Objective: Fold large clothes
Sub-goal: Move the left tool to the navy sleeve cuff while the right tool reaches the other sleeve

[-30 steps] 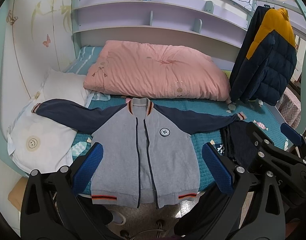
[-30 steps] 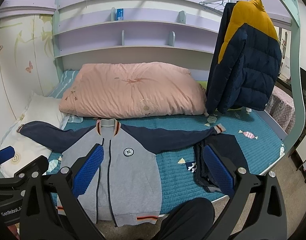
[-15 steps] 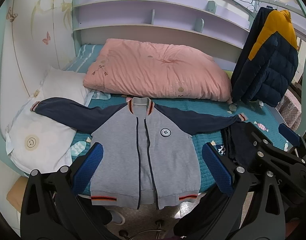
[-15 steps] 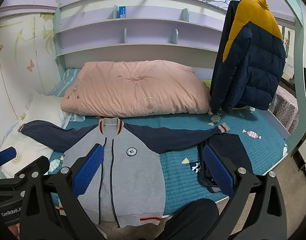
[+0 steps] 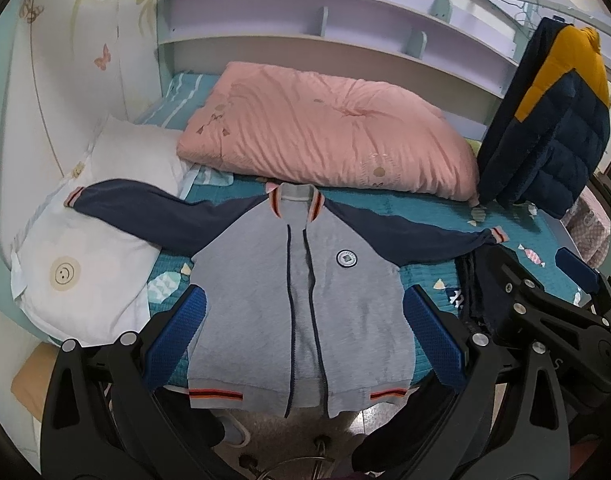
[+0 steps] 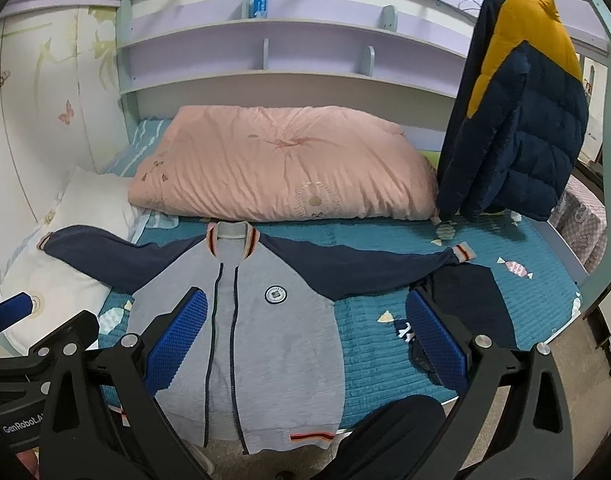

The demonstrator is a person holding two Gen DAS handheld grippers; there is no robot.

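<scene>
Both cameras have eased a little closer to the bed since a moment ago, so the jacket (image 5: 301, 300) fills more of each view; nothing on the bed itself has shifted. The jacket lies flat and face up on the teal quilted bedspread (image 6: 385, 344), a soft grey jersey body with navy sleeves spread straight out to either side, ribbed cuffs and hem edged in orange stripes, a round badge on the chest and the zip open down the middle; its hem hangs over the near edge of the bed. One sleeve rests across a white pillow (image 5: 89, 256) printed with a smiley face. Behind the collar sits a puffy pink duvet (image 6: 281, 168), folded into a thick, wrinkled slab. A dark folded garment (image 6: 469, 304) lies just beside the other cuff. A quilted navy and mustard puffer coat (image 6: 521, 120) hangs from a rail at the bed's end. The left gripper (image 5: 305, 344) and the right gripper (image 6: 307, 344) both hover above the bed edge with their blue textured pads spread wide, holding nothing.
</scene>
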